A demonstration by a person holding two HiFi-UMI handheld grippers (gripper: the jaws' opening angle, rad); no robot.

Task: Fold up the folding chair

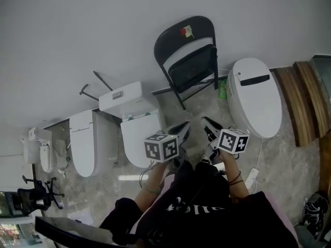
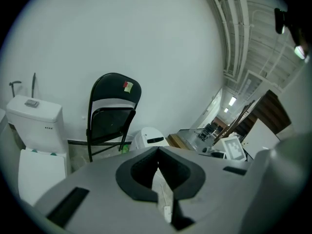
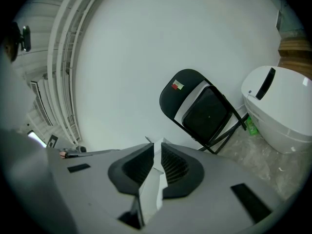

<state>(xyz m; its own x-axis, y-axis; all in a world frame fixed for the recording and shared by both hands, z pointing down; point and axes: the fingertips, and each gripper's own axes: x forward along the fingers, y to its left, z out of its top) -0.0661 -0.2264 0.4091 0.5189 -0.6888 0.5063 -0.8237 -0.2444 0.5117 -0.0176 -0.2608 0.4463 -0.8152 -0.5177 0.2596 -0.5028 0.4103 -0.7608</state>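
Observation:
The black folding chair (image 1: 189,61) leans against the white wall, its seat tipped up close to the backrest and a small red-and-green sticker on the back. It also shows in the left gripper view as the chair (image 2: 112,118) and in the right gripper view as the chair (image 3: 204,112). Both grippers hang close to my body, well short of the chair and touching nothing. My left gripper (image 1: 183,128) (image 2: 157,150) is shut with nothing in it. My right gripper (image 1: 207,122) (image 3: 157,147) shows a narrow gap between its jaws, with nothing between them.
A white toilet with a tank (image 1: 132,123) stands just left of the chair, with another toilet (image 1: 85,141) further left. A white lidded toilet (image 1: 256,94) stands right of the chair, a green bottle (image 1: 222,89) between them. Wooden steps (image 1: 305,97) run along the right edge.

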